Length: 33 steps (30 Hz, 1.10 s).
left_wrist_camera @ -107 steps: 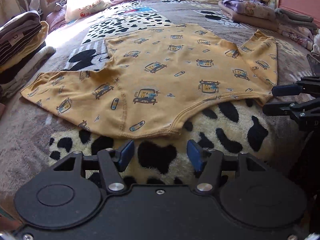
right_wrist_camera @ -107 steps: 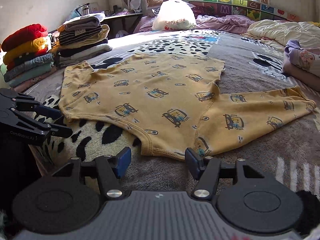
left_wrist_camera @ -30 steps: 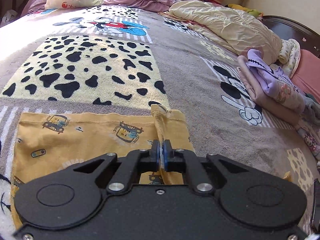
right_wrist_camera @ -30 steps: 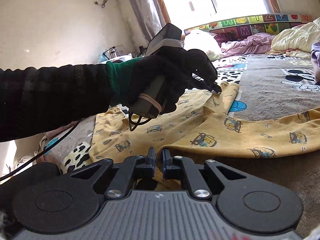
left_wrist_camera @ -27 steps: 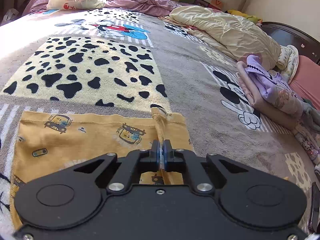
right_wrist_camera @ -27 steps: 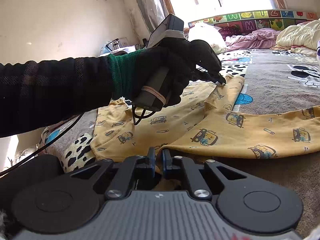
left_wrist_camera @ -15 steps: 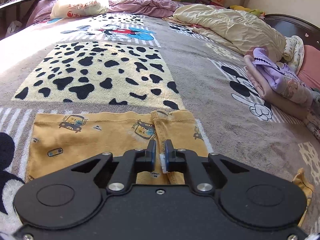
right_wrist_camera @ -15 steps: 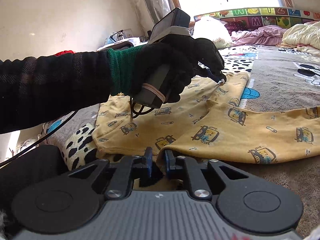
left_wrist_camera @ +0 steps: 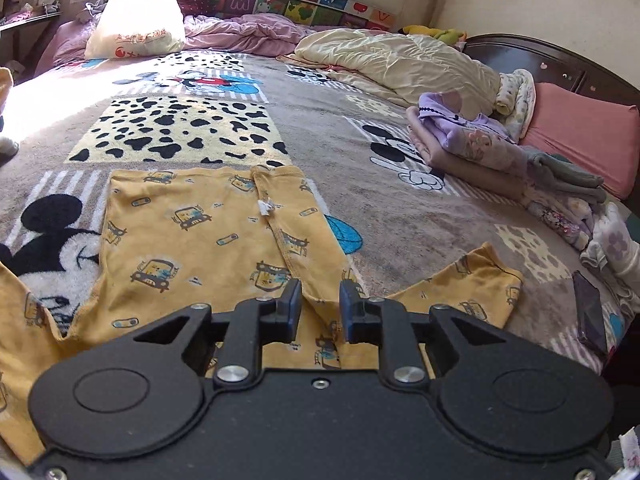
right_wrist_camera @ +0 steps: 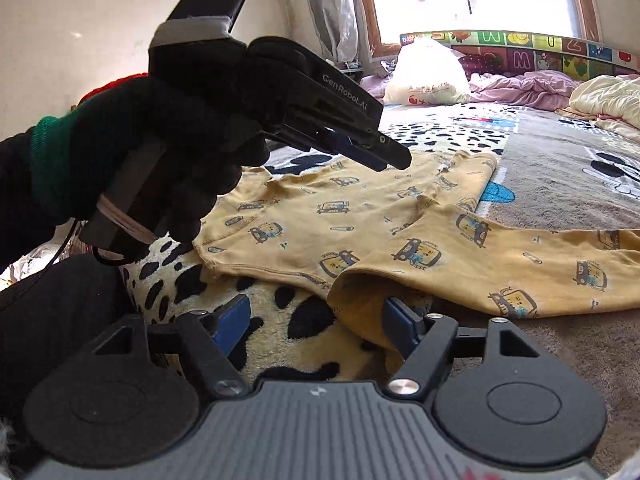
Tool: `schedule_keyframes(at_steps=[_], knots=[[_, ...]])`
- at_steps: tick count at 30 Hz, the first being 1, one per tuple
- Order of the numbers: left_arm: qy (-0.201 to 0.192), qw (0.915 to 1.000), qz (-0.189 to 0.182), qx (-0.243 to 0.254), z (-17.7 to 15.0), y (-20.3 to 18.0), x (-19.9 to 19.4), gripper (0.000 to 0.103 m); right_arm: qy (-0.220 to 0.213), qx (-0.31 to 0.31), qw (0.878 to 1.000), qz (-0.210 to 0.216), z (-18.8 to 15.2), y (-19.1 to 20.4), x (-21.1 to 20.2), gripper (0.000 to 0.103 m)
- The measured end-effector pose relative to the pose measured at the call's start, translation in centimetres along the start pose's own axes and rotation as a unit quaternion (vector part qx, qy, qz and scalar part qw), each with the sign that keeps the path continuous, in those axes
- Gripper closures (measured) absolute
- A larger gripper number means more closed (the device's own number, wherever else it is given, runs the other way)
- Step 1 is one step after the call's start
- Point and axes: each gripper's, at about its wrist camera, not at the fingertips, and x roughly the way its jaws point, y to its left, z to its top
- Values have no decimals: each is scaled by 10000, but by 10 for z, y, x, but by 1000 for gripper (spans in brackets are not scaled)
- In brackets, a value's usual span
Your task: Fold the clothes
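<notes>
In the left wrist view, the far left edge shows a strip of yellow sleeve trailing off the frame, and just right of it the black mouse figure printed on the blanket (left_wrist_camera: 400,208). The yellow shirt (left_wrist_camera: 192,232), patterned with small cars, lies flat across the lower middle of the frame, one side folded over so that a seam with a white tag (left_wrist_camera: 265,207) runs down its centre. At bottom centre the left gripper (left_wrist_camera: 319,307) is released, its blue-padded jaws parted above the shirt and holding nothing. To the right of it a sleeve end (left_wrist_camera: 480,284) juts out on the blanket. Further right sit a pile of folded clothes (left_wrist_camera: 472,140) and a pink pillow (left_wrist_camera: 580,136), with a dark phone (left_wrist_camera: 590,312) lying at the lower right edge. A cream quilt (left_wrist_camera: 400,60) is bunched in the upper middle. In the right wrist view, the left half of the frame is filled by a black-gloved hand (right_wrist_camera: 160,148) with a green cuff, gripping the left gripper's handle; its tip hangs above the shirt's far part. Along the bottom, the right gripper (right_wrist_camera: 316,320) is also released, jaws set wide: the left pad is over the spotted blanket, the right pad just beside the shirt's near folded edge (right_wrist_camera: 360,280). The other sleeve stretches away to the right edge. A white bag (right_wrist_camera: 428,72) rests under the window at upper right.
</notes>
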Motion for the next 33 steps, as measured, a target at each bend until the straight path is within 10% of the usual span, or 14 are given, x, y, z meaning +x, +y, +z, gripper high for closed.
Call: schedule_keyframes(at_steps=[8, 15, 20, 23, 29, 33], knots=[[433, 9915, -549, 1098, 3, -68, 17, 73, -16, -65, 9999, 83, -5, 4, -13, 31], [937, 9375, -1137, 3152, 8, -177, 72, 72, -4, -40, 9999, 110, -13, -2, -15, 30], [1249, 9073, -919, 3909, -5, -227, 124, 72, 28, -64, 9999, 140, -15, -3, -13, 31], [1196, 9005, -638, 4132, -10, -235, 137, 98, 20, -62, 9999, 156, -15, -3, -14, 31], [34, 9703, -331, 2397, 54, -168, 64, 100, -348, 70, 9994, 30, -6, -9, -31, 31], [-815, 9934, -265, 768, 82, -69, -17, 100, -651, 350, 9970, -213, 0, -21, -38, 31]])
